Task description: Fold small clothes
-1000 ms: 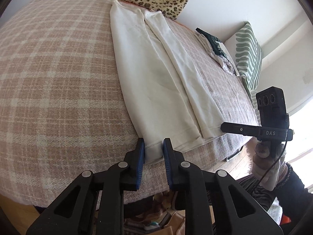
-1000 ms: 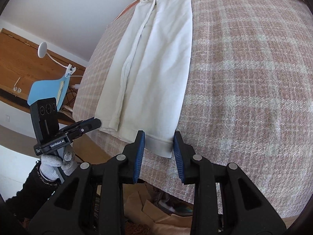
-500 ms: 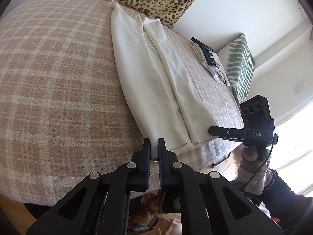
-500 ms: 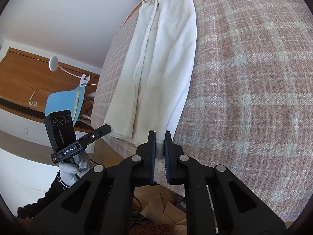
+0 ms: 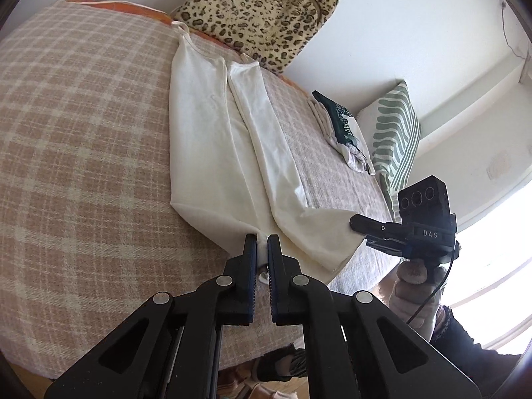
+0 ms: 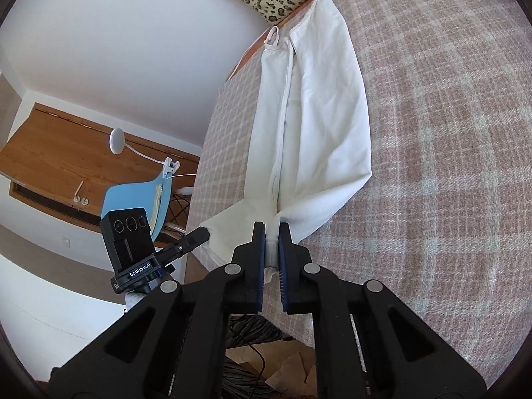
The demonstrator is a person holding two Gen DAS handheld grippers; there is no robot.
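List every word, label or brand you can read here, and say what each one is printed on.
"DAS": on the black body of the right gripper, seen from the left wrist view.
"GenRobot.AI": on the black body of the left gripper, seen from the right wrist view.
No other text is readable.

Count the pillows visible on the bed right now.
2. A leopard-print pillow lies at the head of the bed, past the straps of the white top. A green-striped pillow stands at the bed's far side by the wall. Others may be out of view.
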